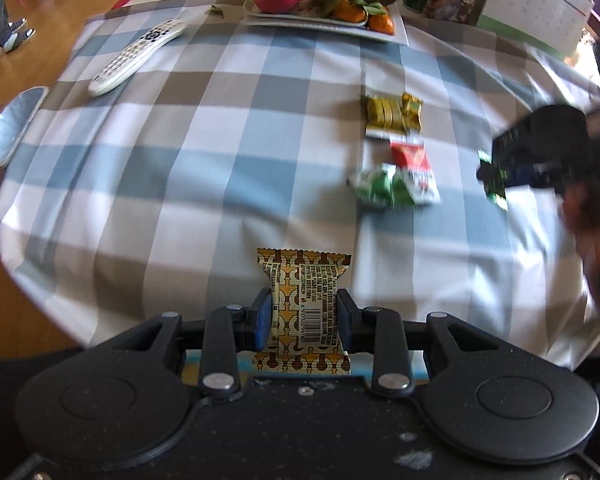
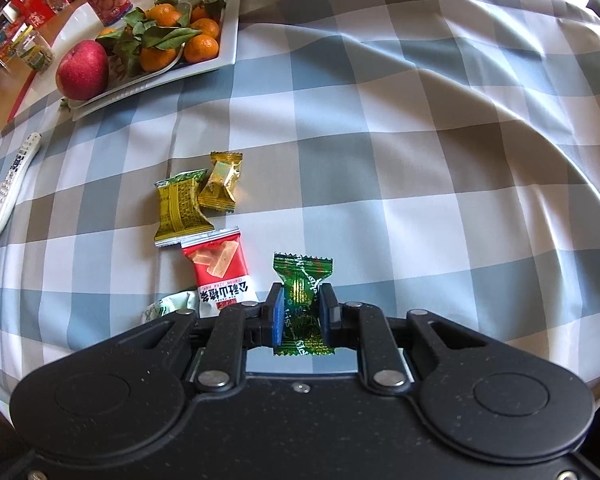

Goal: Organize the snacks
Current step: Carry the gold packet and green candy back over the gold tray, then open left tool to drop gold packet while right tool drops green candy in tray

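Above the checked cloth (image 2: 380, 128), right of the red packet (image 2: 220, 268), the right gripper (image 2: 302, 312) pinches a green candy (image 2: 302, 280); the left gripper (image 1: 302, 320) clamps a brown wafer (image 1: 302, 280). Both look light, crinkly, slippery; mid-body holds suit.

Daylight fills both views, bright and fairly even, strongest at the far right, where the upper right corner of the right wrist view washes out. Folds in the checked cloth (image 2: 420, 128) cast long soft shadows across the tabletop. Foil wrappers catch glare, most on the small gold packet (image 2: 220, 182). The fisheye lens bows the tabletop's edges and bends the remote (image 1: 138, 56) and the fruit tray (image 1: 396, 34). The left wrist view is smeared by motion: the red and green packets (image 1: 396, 176) and the right claw (image 1: 496, 180) are blurred, while the right wrist view is sharp.
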Motion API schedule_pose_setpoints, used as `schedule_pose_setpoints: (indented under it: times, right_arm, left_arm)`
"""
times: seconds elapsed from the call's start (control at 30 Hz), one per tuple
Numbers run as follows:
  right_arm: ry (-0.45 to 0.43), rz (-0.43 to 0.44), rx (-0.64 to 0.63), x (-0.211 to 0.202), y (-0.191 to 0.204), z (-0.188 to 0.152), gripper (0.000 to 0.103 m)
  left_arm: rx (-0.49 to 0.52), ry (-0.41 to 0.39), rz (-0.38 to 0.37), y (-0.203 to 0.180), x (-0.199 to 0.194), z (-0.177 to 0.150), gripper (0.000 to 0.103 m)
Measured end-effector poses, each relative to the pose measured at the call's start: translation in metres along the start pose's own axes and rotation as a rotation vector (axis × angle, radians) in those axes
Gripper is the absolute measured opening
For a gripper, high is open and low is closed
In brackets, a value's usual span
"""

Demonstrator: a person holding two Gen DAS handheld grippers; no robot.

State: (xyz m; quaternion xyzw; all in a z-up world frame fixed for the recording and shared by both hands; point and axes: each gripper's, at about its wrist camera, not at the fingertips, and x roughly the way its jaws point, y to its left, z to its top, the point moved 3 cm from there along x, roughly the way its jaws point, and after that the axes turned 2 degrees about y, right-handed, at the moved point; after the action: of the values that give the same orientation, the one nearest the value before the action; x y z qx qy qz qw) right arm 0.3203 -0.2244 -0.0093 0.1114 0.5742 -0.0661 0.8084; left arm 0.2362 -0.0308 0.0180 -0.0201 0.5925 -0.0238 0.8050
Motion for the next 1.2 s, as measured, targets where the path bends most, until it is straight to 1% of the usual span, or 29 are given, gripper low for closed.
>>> schedule_pose_setpoints:
  times: [0.1, 0.23, 0.37, 0.43, 0.5, 0.63, 0.8, 0.9, 1.0, 1.07, 1.2]
  right_arm:
    - [-0.011, 0.006, 0.0, -0.002, -0.001, -0.005, 0.025]
    - [-0.048, 0.022, 0.002, -0.014, -0.004, -0.015, 0.025]
    - [-0.107, 0.072, 0.022, -0.036, -0.007, -0.03, 0.025]
    - [-0.145, 0.077, 0.017, -0.047, -0.007, -0.041, 0.025]
    - [-0.172, 0.08, 0.006, -0.056, -0.006, -0.054, 0.025]
    - [-0.189, 0.147, -0.02, -0.071, -0.002, -0.087, 0.025]
    - [-0.229, 0.176, -0.084, -0.087, 0.008, -0.13, 0.025]
    - [-0.236, 0.209, -0.106, -0.093, 0.01, -0.157, 0.025]
    - [-0.223, 0.248, -0.095, -0.094, 0.007, -0.181, 0.025]
    - [-0.217, 0.254, -0.078, -0.093, 0.003, -0.193, 0.025]
    - [-0.203, 0.27, -0.045, -0.091, -0.006, -0.209, 0.025]
  left_arm:
    - [0.011, 0.008, -0.004, 0.002, -0.006, -0.025, 0.032]
    - [0.014, 0.022, -0.022, 0.002, -0.01, -0.055, 0.032]
    - [0.013, 0.008, -0.023, 0.003, -0.016, -0.073, 0.032]
    - [0.007, 0.0, -0.021, 0.004, -0.019, -0.081, 0.032]
    - [0.009, -0.008, -0.014, 0.005, -0.022, -0.086, 0.032]
    - [0.0, -0.009, -0.006, 0.008, -0.023, -0.095, 0.032]
    - [-0.014, -0.014, 0.002, 0.009, -0.025, -0.101, 0.032]
    - [-0.011, -0.022, 0.006, 0.008, -0.026, -0.105, 0.032]
    - [-0.017, -0.022, 0.007, 0.009, -0.026, -0.107, 0.032]
    - [-0.018, -0.024, 0.005, 0.009, -0.026, -0.108, 0.032]
    - [-0.028, -0.031, 0.009, 0.01, -0.027, -0.108, 0.032]
